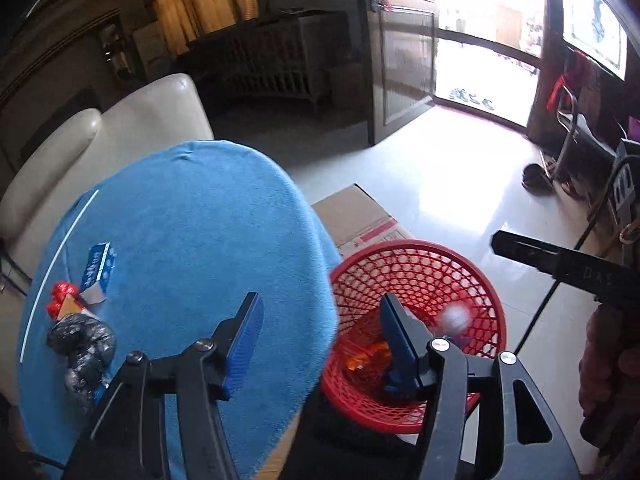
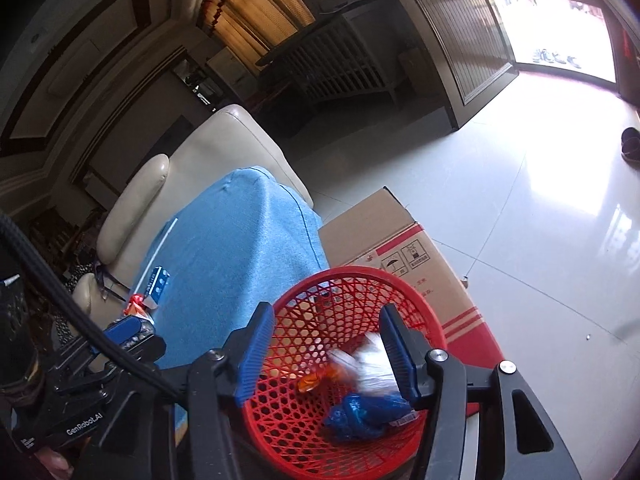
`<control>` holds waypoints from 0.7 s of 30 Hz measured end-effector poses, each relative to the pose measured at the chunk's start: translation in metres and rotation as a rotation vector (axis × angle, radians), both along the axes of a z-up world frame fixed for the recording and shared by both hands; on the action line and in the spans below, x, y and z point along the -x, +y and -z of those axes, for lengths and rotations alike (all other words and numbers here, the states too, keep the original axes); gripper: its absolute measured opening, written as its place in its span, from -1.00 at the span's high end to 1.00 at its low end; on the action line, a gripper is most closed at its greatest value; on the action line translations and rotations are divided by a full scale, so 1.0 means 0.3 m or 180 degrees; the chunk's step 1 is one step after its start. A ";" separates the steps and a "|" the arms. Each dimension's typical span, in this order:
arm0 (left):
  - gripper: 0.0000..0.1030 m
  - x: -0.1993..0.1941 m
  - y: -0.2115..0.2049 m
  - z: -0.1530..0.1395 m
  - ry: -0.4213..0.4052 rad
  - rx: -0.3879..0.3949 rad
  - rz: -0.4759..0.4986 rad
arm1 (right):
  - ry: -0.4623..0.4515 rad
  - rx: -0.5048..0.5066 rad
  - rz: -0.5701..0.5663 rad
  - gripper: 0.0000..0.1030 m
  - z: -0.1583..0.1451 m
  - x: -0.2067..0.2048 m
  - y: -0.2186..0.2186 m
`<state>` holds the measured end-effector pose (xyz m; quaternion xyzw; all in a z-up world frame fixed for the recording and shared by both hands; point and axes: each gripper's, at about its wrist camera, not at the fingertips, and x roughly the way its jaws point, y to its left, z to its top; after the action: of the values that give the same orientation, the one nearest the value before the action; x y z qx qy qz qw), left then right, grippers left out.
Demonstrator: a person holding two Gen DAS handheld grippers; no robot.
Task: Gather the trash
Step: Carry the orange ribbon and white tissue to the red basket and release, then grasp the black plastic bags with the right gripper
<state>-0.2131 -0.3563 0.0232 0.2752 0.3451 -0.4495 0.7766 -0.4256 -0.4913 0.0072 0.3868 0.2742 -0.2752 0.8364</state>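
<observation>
Trash: part in the red mesh basket (image 2: 360, 280), part on the blue-cloth table (image 1: 192, 216).
Basket sits beside the table against a cardboard box (image 2: 384, 232); inside it: blurred white wrapper (image 2: 372, 364), orange wrapper (image 2: 310, 382), crumpled blue wrapper (image 2: 364, 412). Right gripper (image 2: 326, 354) is above the basket, jaws wide, nothing between them. Left gripper (image 1: 320, 340) straddles the table edge and basket rim, jaws wide, empty. On the cloth, far left: blue-white packet (image 1: 98, 266), red foil piece (image 1: 62, 294), orange scrap (image 1: 72, 306), crumpled black-silver wrapper (image 1: 84, 350).
</observation>
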 end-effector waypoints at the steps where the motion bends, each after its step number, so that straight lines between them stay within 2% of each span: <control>1: -0.19 -0.012 0.015 -0.003 -0.0002 0.0010 -0.0044 | -0.0013 0.0022 -0.0006 -0.13 -0.007 -0.005 0.005; 9: -0.26 -0.115 0.261 0.009 -0.0384 -0.0085 -0.0538 | -0.0071 0.0215 -0.0192 -0.13 -0.064 -0.064 0.060; 15: -0.26 -0.236 0.532 0.042 -0.0367 -0.0184 -0.1222 | -0.0050 0.0252 -0.0460 -0.13 -0.081 -0.173 0.129; 21: -0.26 -0.353 0.731 0.020 -0.0358 -0.0098 -0.1740 | -0.0023 0.0346 -0.0777 -0.13 -0.104 -0.294 0.229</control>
<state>-0.1072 -0.1369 0.0171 0.2082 0.3697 -0.2020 0.8827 -0.3373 -0.4225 0.0384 0.3057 0.3009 -0.1844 0.8843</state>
